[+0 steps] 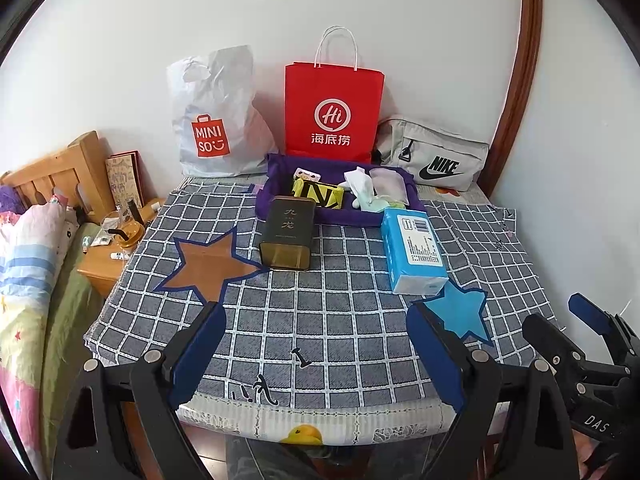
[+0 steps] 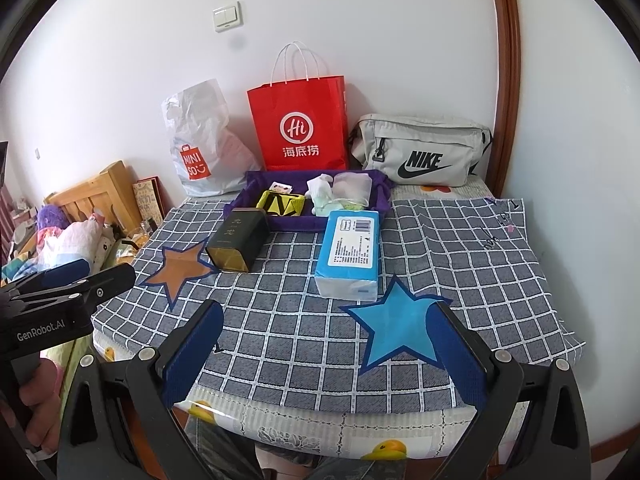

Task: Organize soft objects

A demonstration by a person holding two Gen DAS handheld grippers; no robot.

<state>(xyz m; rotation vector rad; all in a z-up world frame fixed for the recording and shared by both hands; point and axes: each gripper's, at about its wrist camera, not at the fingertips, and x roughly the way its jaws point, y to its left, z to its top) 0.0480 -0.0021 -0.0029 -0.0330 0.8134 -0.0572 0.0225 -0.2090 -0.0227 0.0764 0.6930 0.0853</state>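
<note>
Blue-padded tongs [image 1: 316, 360] [image 2: 326, 354] wide apart, empty

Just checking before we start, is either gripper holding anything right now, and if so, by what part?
Nothing is held. The left gripper and right gripper both stand open over the checked cloth, with nothing between their fingers.
</note>
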